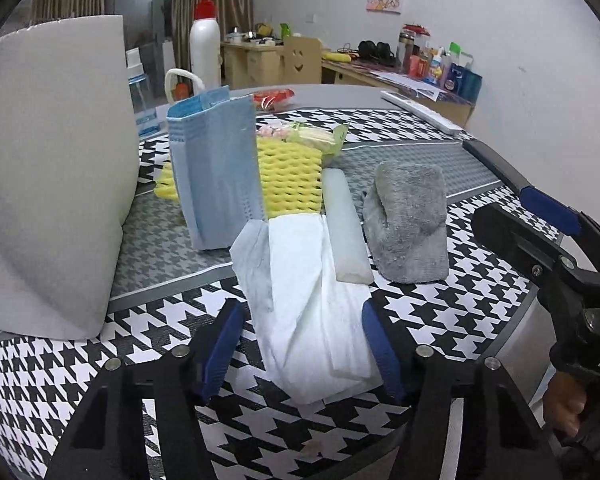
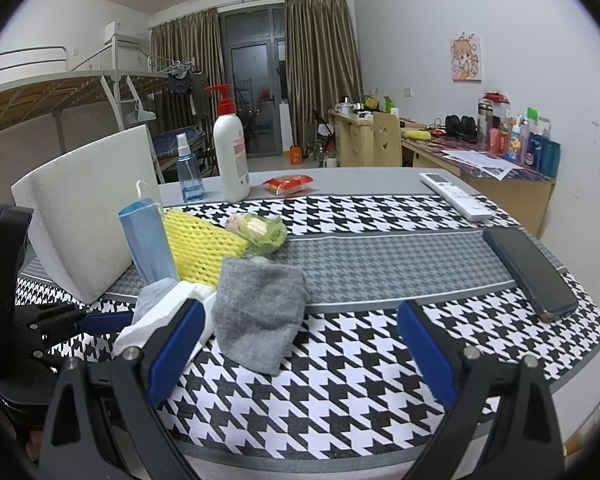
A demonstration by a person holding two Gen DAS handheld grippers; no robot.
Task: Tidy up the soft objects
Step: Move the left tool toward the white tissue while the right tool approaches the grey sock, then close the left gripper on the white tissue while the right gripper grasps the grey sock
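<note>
Left wrist view, left tool [image 1: 304,344] open astride white tissue [image 1: 316,320], grey cloth [image 1: 410,224] beside, right tool [image 2: 300,344] open.

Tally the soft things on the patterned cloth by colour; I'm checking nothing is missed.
White: 3 (foam block, tissue, foam strip)
Blue: 1 (face masks)
Yellow: 1 (foam net)
Grey: 1 (towel)
Total: 6

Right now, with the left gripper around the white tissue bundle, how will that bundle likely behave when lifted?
The white tissue bundle looks creased and loosely folded, so it will probably flop and unfold. It seems thin and light, so the left gripper may squash it flat. Its far end touches the foam strip, which might get nudged.
</note>
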